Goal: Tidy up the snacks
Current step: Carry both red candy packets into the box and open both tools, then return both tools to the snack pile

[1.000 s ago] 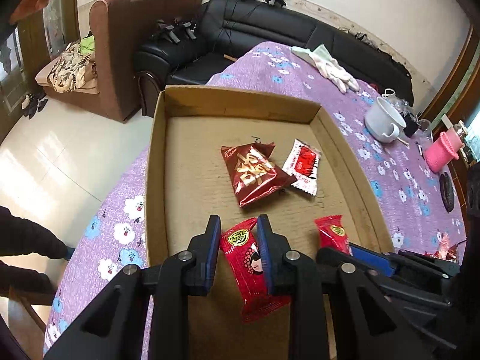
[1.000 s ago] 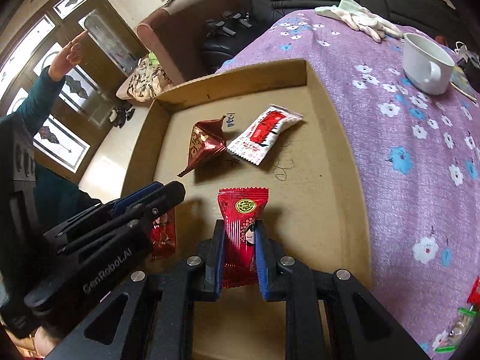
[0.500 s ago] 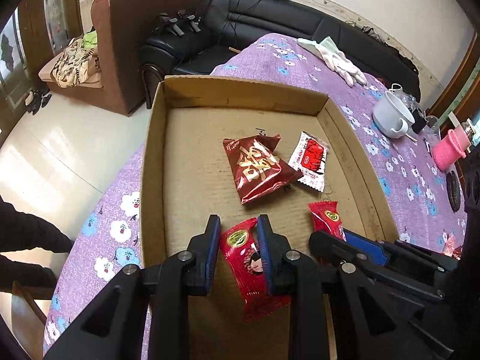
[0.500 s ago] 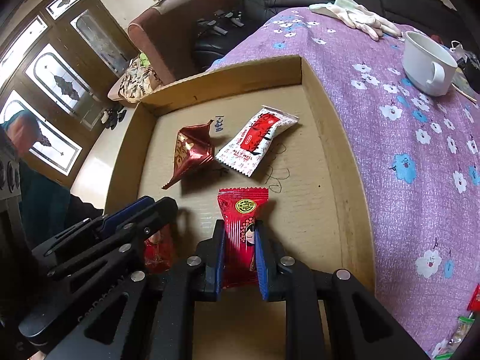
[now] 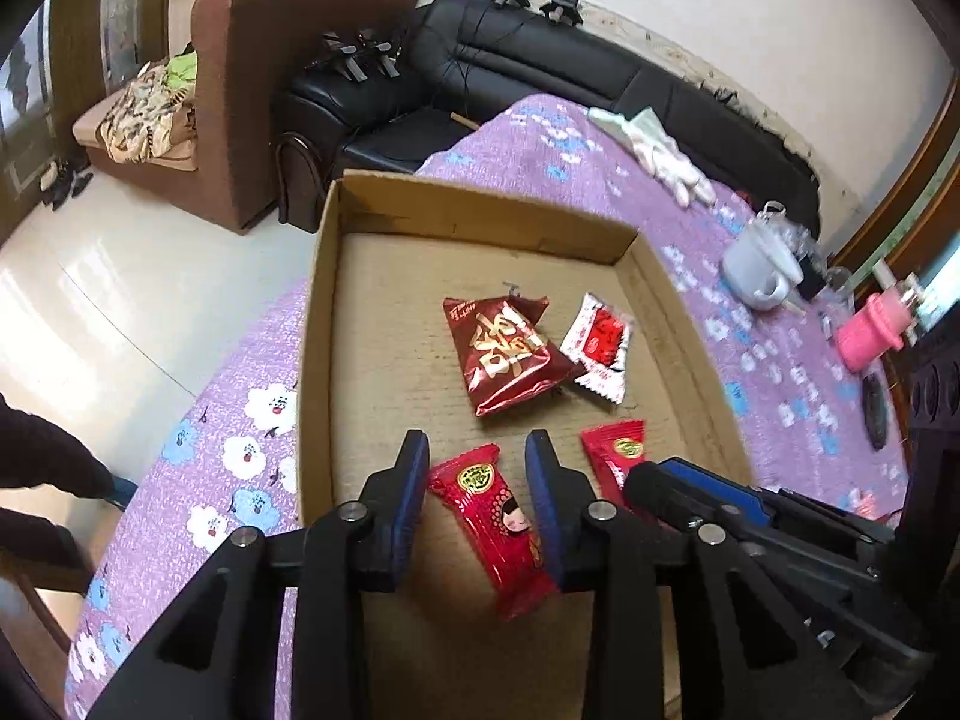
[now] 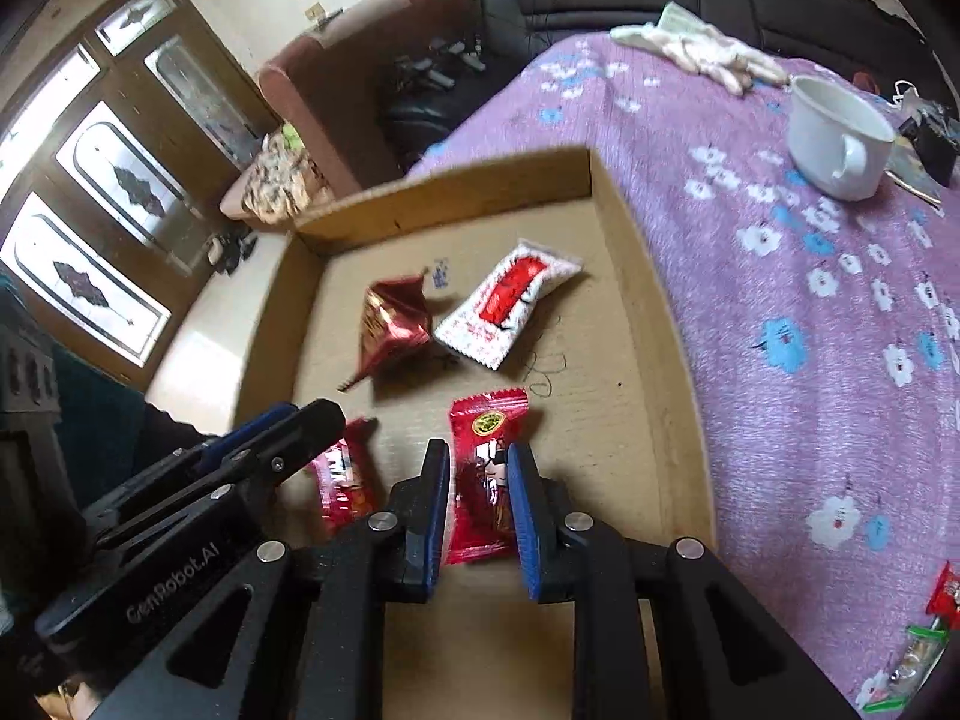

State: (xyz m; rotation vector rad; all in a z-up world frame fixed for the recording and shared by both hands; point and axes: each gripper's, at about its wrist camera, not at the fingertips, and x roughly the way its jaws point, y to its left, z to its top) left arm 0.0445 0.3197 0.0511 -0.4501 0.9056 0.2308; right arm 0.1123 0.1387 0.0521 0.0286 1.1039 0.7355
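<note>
A shallow cardboard tray (image 5: 318,324) (image 6: 636,276) lies on a purple flowered cloth. In it lie a dark red foil snack bag (image 5: 507,354) (image 6: 393,318) and a white-and-red packet (image 5: 600,348) (image 6: 510,303). My left gripper (image 5: 477,483) is open, its jaws apart around a red packet with a cartoon face (image 5: 492,516) lying on the tray floor. My right gripper (image 6: 478,501) is open around a second red packet (image 6: 486,468), also on the tray floor (image 5: 618,462). Each gripper shows in the other's view.
A white mug (image 6: 837,138) (image 5: 759,267) and white gloves (image 6: 696,48) lie on the cloth beyond the tray. A pink holder (image 5: 873,336) stands at the right. Loose sweets (image 6: 933,630) lie at the cloth's near right. Sofas stand behind the table.
Both grippers have opened and let go of their red packets, which now lie on the tray floor. Both have pulled back slightly.
</note>
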